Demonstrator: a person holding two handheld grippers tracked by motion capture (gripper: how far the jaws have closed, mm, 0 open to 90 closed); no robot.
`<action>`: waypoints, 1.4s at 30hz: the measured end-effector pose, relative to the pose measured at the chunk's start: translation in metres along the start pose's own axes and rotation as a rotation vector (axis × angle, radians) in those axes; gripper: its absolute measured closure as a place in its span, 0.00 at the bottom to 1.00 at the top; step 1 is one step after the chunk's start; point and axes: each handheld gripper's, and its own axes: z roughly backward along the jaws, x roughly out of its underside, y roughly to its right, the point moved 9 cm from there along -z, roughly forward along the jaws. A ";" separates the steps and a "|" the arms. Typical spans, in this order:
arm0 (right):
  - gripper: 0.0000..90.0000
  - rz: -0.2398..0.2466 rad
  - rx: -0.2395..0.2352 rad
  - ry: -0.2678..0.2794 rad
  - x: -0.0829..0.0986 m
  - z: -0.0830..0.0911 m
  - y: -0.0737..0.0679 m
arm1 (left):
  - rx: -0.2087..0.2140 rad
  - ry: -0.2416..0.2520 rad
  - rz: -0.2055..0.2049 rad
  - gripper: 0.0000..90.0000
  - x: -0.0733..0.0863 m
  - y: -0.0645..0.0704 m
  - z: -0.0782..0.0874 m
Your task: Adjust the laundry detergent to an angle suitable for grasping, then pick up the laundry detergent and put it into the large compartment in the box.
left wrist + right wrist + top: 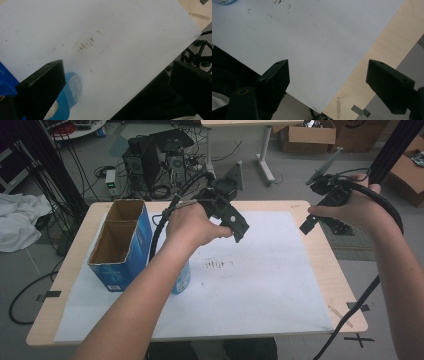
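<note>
Blue box [122, 245] is sitting open-topped on the left of the white sheet [250, 285] covering the table [345, 285]. Blue bottle [182, 277] is lying just right of the box, partly hidden under the forearm. Left tool [239, 227] is hovering above the sheet's middle, jaws wide apart, holding nothing. Right tool [311, 222] is hanging over the table's far right edge, jaws spread wide, empty.

wooden table [320, 265], white sheet [260, 285], blue box [122, 245]
</note>
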 end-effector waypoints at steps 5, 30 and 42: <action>0.21 -0.004 -0.003 0.001 0.001 -0.003 0.002 | -0.002 0.000 -0.003 0.02 -0.001 -0.001 -0.002; 0.21 0.004 -0.012 -0.003 0.003 -0.014 0.002 | -0.001 0.000 -0.009 0.02 0.002 -0.001 -0.001; 0.21 0.003 -0.007 0.007 0.002 -0.011 0.003 | -0.001 0.008 0.001 0.02 0.001 -0.003 0.004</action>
